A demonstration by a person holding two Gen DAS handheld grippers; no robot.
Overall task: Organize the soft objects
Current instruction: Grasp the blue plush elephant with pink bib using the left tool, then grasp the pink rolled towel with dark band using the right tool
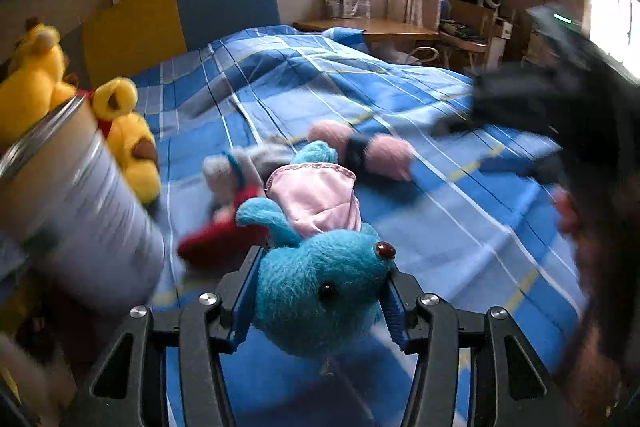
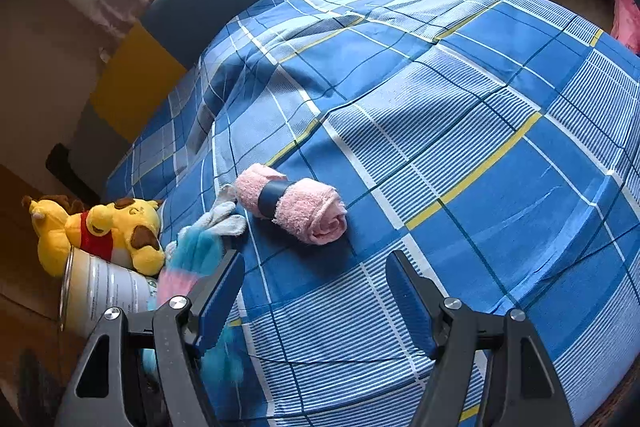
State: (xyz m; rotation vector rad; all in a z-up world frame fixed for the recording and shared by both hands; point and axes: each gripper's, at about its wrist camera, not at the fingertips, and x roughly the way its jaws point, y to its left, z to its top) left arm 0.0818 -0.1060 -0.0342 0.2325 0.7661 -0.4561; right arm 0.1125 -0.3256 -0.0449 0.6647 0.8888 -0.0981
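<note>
Bed [image 2: 460,131]: covered by a blue plaid sheet with white and yellow stripes; every soft thing lies on it or at its left edge
Tin can [image 2: 104,297]: a metal cylinder with a printed label, lying tilted at the bed's left edge, its open rim toward the yellow plush; its inside is not visible from either view, so its contents cannot be told
Yellow plush [image 2: 108,231]: a bear-like toy in a red shirt, lying on its side just beside and touching the can
Blue plush [image 1: 320,291]: a fluffy blue animal in a pink satin dress, head toward the left wrist camera, near the can; light, squashy, likely to slump when lifted, so its firm round head is the sensible hold
Left gripper [image 1: 320,301]: fingers clamped on either side of the blue plush's head
Pink towel roll [image 2: 292,207]: terry cloth rolled tight and bound by a dark band, lying mid-bed; soft but keeps its shape, best pinched across the band
Grey glove [image 2: 230,217]: limp knit, between the towel roll and the blue plush
Right gripper [image 2: 316,291]: fingers apart, holding nothing, above the sheet near the towel roll
</note>
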